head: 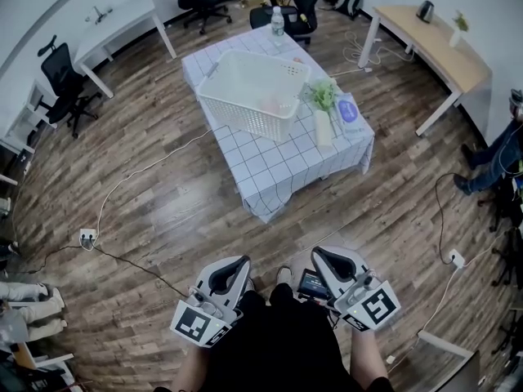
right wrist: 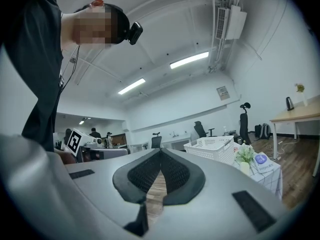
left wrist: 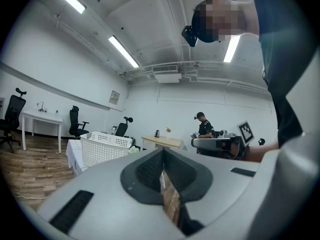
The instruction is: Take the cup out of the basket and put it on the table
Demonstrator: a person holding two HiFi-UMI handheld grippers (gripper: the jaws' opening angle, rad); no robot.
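The cloth-covered table [head: 278,170] stands well apart from both grippers. The white basket [head: 245,117] takes up its far left part. The left gripper [head: 237,266] and right gripper [head: 327,260] are held low by the person's body, each with its jaws pressed together on nothing. The cup [head: 274,104] shows as a faint pink shape inside the basket, near its right end. A flower vase [head: 322,117] stands at the right edge and a bottle [head: 277,21] at the far corner.

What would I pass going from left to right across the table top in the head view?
White basket → vase of flowers → pouch with a blue label
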